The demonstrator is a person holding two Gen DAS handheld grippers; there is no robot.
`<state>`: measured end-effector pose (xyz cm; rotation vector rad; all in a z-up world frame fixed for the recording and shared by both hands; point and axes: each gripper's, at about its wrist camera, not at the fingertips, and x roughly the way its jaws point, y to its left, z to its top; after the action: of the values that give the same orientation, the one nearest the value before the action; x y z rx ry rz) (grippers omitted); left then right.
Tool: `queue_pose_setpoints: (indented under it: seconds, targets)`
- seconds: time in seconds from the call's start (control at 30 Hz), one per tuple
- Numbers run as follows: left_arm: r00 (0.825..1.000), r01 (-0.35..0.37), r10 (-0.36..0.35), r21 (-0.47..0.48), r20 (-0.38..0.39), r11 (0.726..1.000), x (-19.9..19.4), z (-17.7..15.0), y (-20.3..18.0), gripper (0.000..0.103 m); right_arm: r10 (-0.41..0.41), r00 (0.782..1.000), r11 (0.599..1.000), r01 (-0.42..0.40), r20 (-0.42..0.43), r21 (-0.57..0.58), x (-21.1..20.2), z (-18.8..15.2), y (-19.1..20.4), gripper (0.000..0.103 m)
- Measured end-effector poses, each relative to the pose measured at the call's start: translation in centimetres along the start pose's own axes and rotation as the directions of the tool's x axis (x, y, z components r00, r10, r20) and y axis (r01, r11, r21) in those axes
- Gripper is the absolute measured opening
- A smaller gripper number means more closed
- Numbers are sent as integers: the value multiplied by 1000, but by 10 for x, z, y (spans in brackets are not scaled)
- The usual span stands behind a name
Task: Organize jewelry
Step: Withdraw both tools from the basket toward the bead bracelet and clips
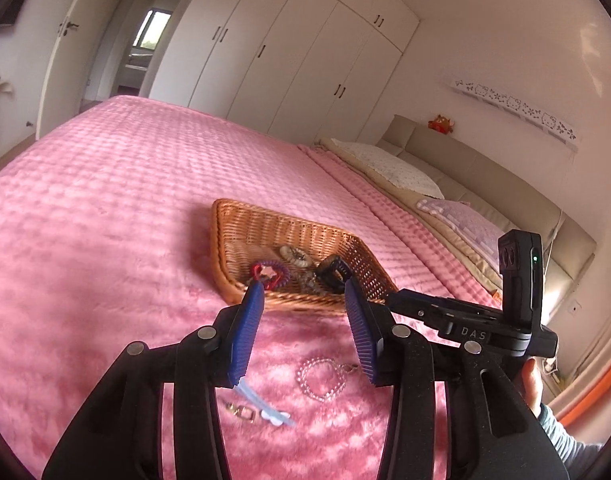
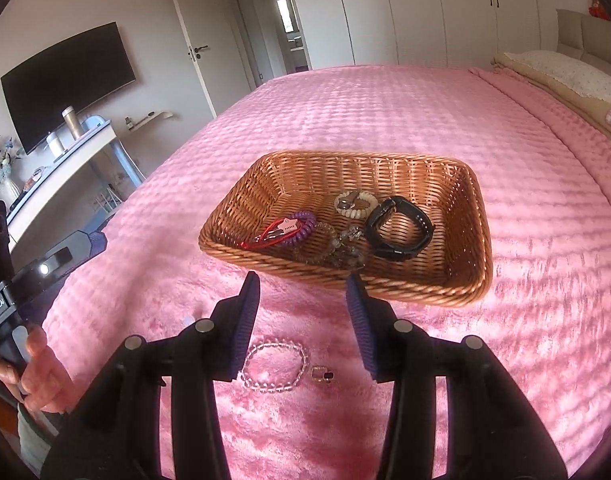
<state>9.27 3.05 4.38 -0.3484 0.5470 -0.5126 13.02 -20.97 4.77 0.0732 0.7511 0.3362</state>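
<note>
A woven wicker basket (image 1: 219, 240) (image 2: 385, 158) lies on the pink bed. In it are a purple coil hair tie (image 2: 301, 226), a white bead bracelet (image 2: 355, 204), a black wristband (image 2: 399, 228) and a clear crystal bracelet (image 2: 337, 246). My left gripper (image 1: 304, 292) hangs open in front of the basket with nothing between its fingers. Below it on the bedspread lie a clear bead bracelet (image 1: 323, 376), a light blue hair clip (image 1: 265, 404) and a small gold piece (image 1: 243, 412). My right gripper (image 2: 301, 292) is open and empty too, above the bead bracelet (image 2: 275, 366) and a gold ring (image 2: 321, 374).
The pink quilted bedspread (image 2: 385, 100) stretches around the basket. Pillows (image 1: 393, 168) and a headboard are at the right, white wardrobes (image 1: 305, 52) behind. A white desk with a bottle (image 2: 71, 122) and a wall television (image 2: 69, 84) stand left of the bed.
</note>
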Motion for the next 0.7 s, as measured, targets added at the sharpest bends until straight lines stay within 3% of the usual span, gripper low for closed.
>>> queue_pose_setpoints:
  seconds: [0.1, 0.33, 0.53, 0.7]
  targets:
    - [1000, -20, 20, -15, -13, 1000, -11, -14, 5, 41, 12, 1000, 1000, -13, 4, 11, -4, -17, -1, 42]
    - [993, -88, 86, -21, -85, 996, -13, -50, 16, 41, -63, 998, 998, 63, -13, -15, 5, -53, 3, 42]
    - [971, -173, 181, 63, -158, 983, 3, -75, 17, 40, -105, 993, 994, 103, -61, -30, 23, -79, 1, 41]
    - [951, -206, 218, 73, -218, 976, 15, -88, 26, 39, -113, 990, 994, 113, -85, -10, 33, -92, -7, 33]
